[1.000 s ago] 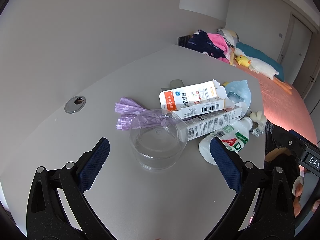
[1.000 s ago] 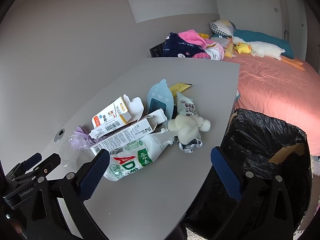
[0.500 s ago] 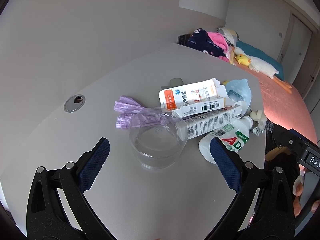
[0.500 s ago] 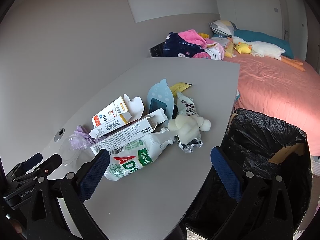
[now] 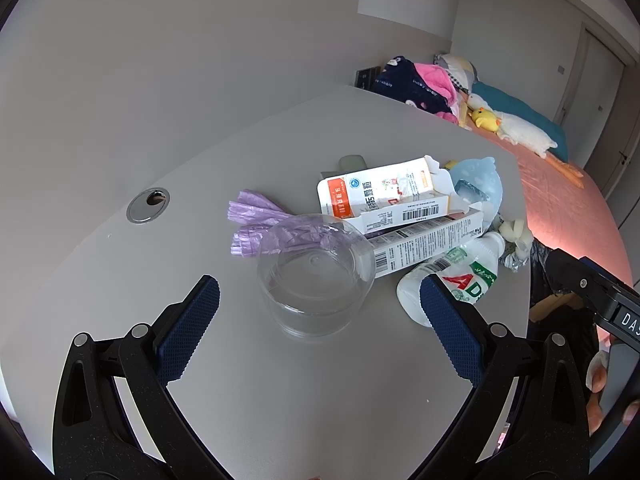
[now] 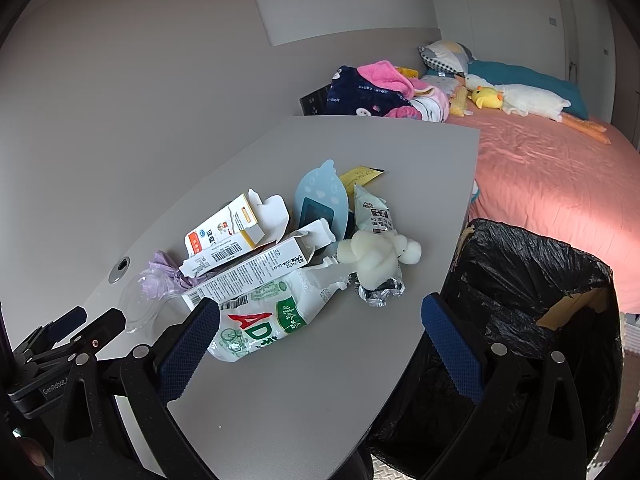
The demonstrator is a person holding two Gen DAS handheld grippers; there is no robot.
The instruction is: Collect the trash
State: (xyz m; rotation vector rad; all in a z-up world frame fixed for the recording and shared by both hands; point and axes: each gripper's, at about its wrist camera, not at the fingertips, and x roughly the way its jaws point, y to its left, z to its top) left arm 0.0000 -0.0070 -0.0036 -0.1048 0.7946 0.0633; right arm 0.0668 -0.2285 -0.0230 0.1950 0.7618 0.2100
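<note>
Trash lies in a heap on the grey table (image 5: 280, 380): a clear plastic cup (image 5: 316, 276), a purple bag (image 5: 256, 220), two torn cartons (image 5: 384, 196) (image 6: 256, 268), a white AD pouch (image 6: 272, 316), a pale crumpled lump (image 6: 376, 256) and a blue card (image 6: 320, 200). My left gripper (image 5: 318, 328) is open, its blue pads just short of the cup on either side. My right gripper (image 6: 320, 344) is open over the table's near edge, close to the AD pouch. A bin lined with a black bag (image 6: 532, 288) stands beside the table.
A metal cable hole (image 5: 148, 205) sits in the table at the left. Beyond the table is a bed with a pink sheet (image 6: 552, 176), folded clothes (image 6: 380, 92) and plush toys (image 6: 520, 100). A grey wall (image 5: 160, 60) borders the table.
The left gripper has crept slightly forward toward the clear cup. The right gripper has barely moved.
</note>
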